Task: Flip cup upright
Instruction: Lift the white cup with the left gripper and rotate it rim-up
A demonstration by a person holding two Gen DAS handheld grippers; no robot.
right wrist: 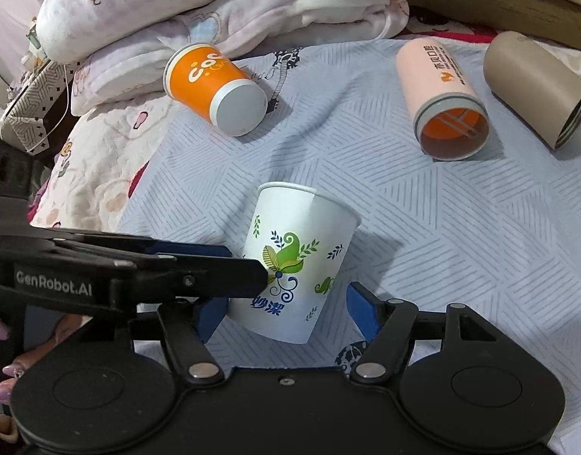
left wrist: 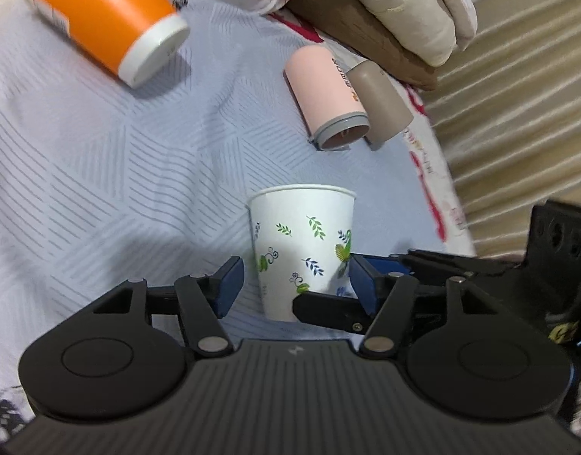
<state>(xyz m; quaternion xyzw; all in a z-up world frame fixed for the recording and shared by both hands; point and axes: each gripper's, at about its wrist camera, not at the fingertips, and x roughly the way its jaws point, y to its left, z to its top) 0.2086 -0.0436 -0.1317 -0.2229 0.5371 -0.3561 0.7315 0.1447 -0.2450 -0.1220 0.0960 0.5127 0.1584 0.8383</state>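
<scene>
**Cup upright between 2 grippers**

Bedsheet (right wrist: pixel 461 227) carries everything. Blankets (right wrist: pixel 214 7) pile at its back. Orange cup (right wrist: pixel 214 83), pink tube (right wrist: pixel 442 94) and tan tube (right wrist: pixel 537 83) lie on their sides. White cup (right wrist: pixel 298 261) stands mouth-up, slightly tilted. Right gripper (right wrist: pixel 286 307) straddles it, released; left gripper (left wrist: pixel 294 284) likewise spread, one pad touching.
</scene>
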